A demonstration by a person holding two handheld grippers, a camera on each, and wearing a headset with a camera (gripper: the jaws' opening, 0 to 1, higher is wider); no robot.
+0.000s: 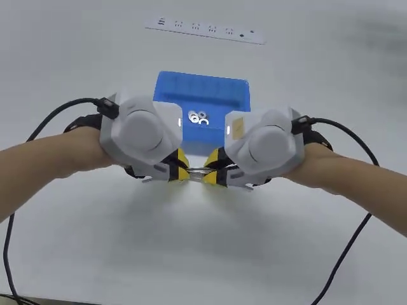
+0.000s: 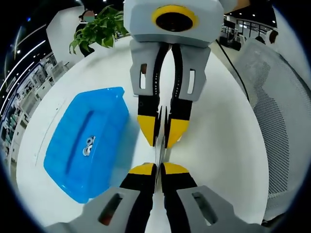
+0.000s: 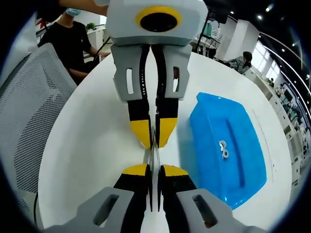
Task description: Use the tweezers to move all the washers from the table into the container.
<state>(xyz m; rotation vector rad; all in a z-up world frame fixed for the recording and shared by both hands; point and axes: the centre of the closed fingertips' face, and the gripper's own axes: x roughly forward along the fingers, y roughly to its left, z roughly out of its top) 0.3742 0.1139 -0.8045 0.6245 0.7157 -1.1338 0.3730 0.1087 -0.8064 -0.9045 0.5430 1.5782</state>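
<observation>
In the head view, the left claw (image 1: 182, 171) and the right claw (image 1: 213, 175) faced each other low over the white surface (image 1: 191, 254). Their yellow tips almost met. A thin metal pair of tweezers (image 1: 197, 171) ran between the tips, and each claw was pinched tight on one end of it. Just behind the claws sat the blue container (image 1: 202, 95). A few washers (image 1: 198, 118) lay close together inside it, near its front side. A white power strip (image 1: 203, 30) lay far back on the surface. A black cable (image 1: 51, 121) ran from the left claw.

In the left gripper view, the left claw (image 2: 155, 171) was closed to a narrow slit on the tweezers (image 2: 159, 151). The right claw (image 2: 163, 133) came in from the top and was pinched on the other end. The container (image 2: 87, 141) sat off to the left, with the washers (image 2: 88, 144) in a little heap in its middle. A green plant (image 2: 99, 29) stood far behind, and a mesh chair (image 2: 277, 97) was at the right.

In the right gripper view, the right claw (image 3: 153, 171) gripped the tweezers (image 3: 154, 155) tight. The left claw (image 3: 153, 135) held them from the top. The container (image 3: 228, 145) lay to the right with the washers (image 3: 223, 149) inside
</observation>
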